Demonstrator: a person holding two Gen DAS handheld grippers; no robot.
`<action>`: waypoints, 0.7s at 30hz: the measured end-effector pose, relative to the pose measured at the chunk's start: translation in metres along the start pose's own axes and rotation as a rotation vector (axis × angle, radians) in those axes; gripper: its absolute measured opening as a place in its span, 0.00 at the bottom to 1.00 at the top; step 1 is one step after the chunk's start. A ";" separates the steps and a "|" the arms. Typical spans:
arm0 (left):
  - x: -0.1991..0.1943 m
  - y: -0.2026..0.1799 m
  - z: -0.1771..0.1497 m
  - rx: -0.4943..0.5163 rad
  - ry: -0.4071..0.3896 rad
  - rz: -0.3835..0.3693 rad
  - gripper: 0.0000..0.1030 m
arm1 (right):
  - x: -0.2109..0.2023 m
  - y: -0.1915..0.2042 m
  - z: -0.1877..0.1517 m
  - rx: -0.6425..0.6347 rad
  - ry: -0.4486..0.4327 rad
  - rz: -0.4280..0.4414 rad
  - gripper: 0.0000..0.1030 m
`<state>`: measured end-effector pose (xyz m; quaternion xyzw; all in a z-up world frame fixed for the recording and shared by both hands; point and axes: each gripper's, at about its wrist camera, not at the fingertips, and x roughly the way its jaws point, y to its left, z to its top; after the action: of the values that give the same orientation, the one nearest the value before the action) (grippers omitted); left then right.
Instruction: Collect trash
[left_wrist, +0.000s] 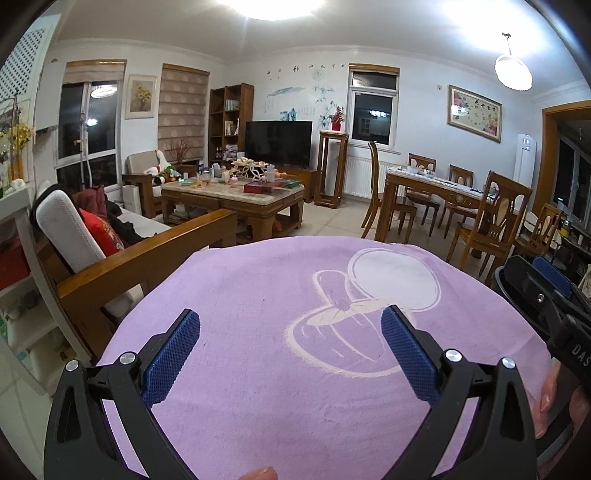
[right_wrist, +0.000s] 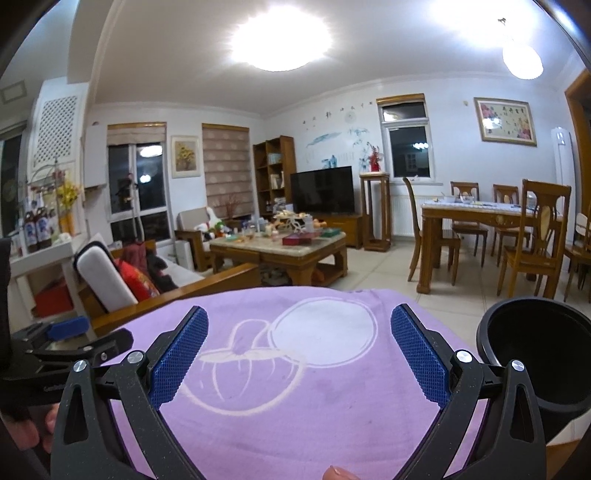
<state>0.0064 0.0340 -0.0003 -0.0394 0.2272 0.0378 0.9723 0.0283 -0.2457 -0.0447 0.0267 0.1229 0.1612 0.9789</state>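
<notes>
A round surface covered with a purple cloth (left_wrist: 266, 376) with a white print lies right below both grippers; it also shows in the right wrist view (right_wrist: 325, 398). No loose trash shows on it. My left gripper (left_wrist: 290, 328) is open and empty above the cloth. My right gripper (right_wrist: 299, 326) is open and empty above the same cloth. A black bin (right_wrist: 535, 354) stands at the cloth's right edge, its inside dark; its rim (left_wrist: 498, 275) peeks from behind the right gripper in the left wrist view. Each gripper shows at the edge of the other's view.
A wooden sofa (left_wrist: 147, 254) with cushions stands at the left. A cluttered coffee table (left_wrist: 236, 194) and a TV (left_wrist: 279, 142) are farther back. A dining table (right_wrist: 476, 218) with chairs stands at the right on a tiled floor.
</notes>
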 end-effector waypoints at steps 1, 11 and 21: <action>0.000 0.001 0.000 -0.001 0.001 0.001 0.95 | 0.000 0.000 -0.001 0.000 0.000 0.001 0.95; 0.001 0.001 0.004 0.002 -0.002 0.016 0.95 | 0.000 0.000 0.001 0.000 0.001 0.001 0.95; -0.002 -0.004 0.004 0.013 -0.007 0.020 0.95 | 0.000 0.001 0.001 0.001 0.001 0.001 0.95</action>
<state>0.0070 0.0308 0.0040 -0.0307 0.2247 0.0462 0.9729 0.0285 -0.2450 -0.0435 0.0270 0.1234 0.1615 0.9787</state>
